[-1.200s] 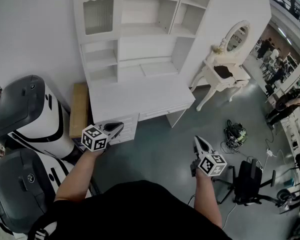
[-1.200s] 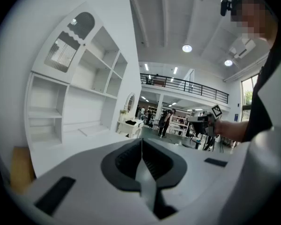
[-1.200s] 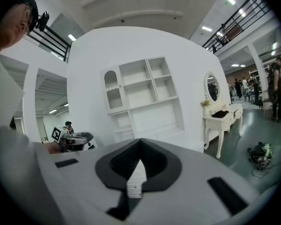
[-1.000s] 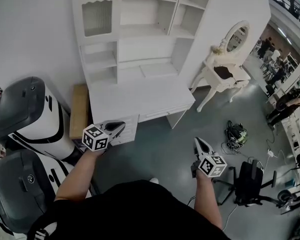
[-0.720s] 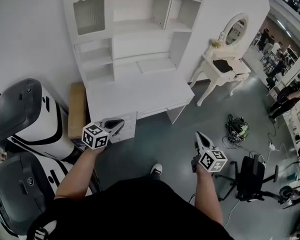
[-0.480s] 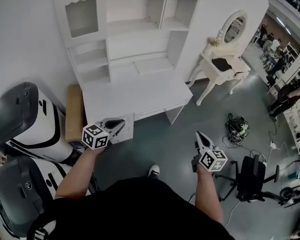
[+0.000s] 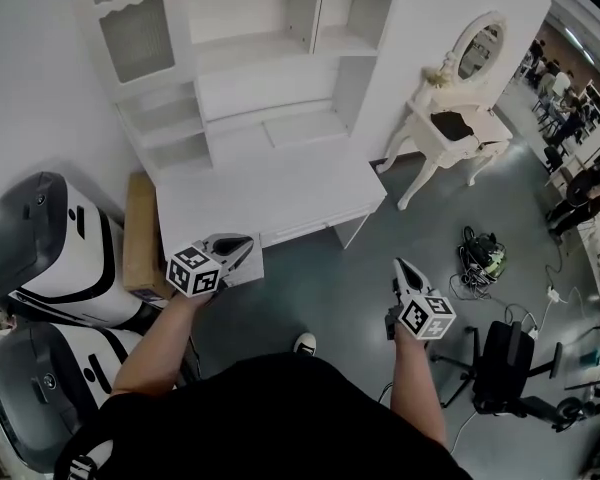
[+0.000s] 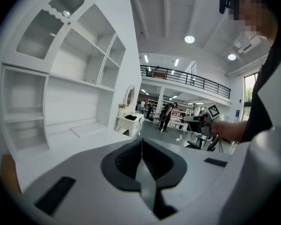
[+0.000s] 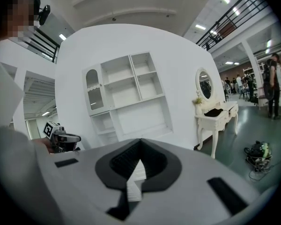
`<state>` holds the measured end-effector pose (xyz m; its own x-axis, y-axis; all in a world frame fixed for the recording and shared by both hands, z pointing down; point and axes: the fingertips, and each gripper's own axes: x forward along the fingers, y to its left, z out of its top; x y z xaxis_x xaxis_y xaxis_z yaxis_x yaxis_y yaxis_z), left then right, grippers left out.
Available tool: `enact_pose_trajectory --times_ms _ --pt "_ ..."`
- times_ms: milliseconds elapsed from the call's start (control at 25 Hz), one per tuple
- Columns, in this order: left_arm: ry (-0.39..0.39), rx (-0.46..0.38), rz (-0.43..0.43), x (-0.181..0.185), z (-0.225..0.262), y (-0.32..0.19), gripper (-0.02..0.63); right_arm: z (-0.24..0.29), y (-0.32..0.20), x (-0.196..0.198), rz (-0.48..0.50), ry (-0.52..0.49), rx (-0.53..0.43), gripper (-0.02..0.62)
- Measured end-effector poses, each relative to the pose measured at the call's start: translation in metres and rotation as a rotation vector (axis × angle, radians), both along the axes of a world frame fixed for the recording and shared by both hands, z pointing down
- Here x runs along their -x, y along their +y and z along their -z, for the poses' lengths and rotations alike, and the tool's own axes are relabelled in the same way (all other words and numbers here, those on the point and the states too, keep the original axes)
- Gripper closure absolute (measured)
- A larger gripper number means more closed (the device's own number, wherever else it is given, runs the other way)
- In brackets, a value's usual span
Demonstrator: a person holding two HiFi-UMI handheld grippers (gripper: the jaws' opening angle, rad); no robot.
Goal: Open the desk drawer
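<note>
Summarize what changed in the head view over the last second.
The person stepped toward the white desk, which now sits larger and further left in the head view. A shoe has come into view. The left gripper and right gripper came along, taking and releasing nothing. Unchanged: both shut and empty, desk drawer closed.

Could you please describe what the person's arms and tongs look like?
Left tongs and right tongs are light grey, tapering to a point, with black ribbed pads. Each carries a white cube with black square markers. The person wears a black top that leaves the forearms uncovered.
</note>
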<state>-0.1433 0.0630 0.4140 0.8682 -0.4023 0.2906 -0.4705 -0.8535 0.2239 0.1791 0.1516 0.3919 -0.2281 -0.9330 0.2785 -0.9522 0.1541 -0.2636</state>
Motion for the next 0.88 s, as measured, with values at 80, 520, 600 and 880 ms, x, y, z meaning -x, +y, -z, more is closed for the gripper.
enact_pose_trajectory --times_ms 80,520,600,880 --pt "-0.002 0.006 0.003 -0.011 -0.003 -0.010 0.595 -0.003 -0.013 -0.009 0.006 0.000 0.002 0.594" --pt "-0.026 0.018 0.037 -0.060 -0.007 -0.059 0.595 -0.012 -0.078 -0.053 0.062 -0.007 0.007 0.594" --pt "-0.028 0.019 0.050 -0.067 -0.006 -0.065 0.595 -0.011 -0.089 -0.059 0.081 -0.008 0.002 0.594" --pt "-0.056 0.015 0.108 -0.083 -0.004 -0.076 0.595 -0.013 -0.124 -0.078 0.152 -0.018 -0.009 0.594"
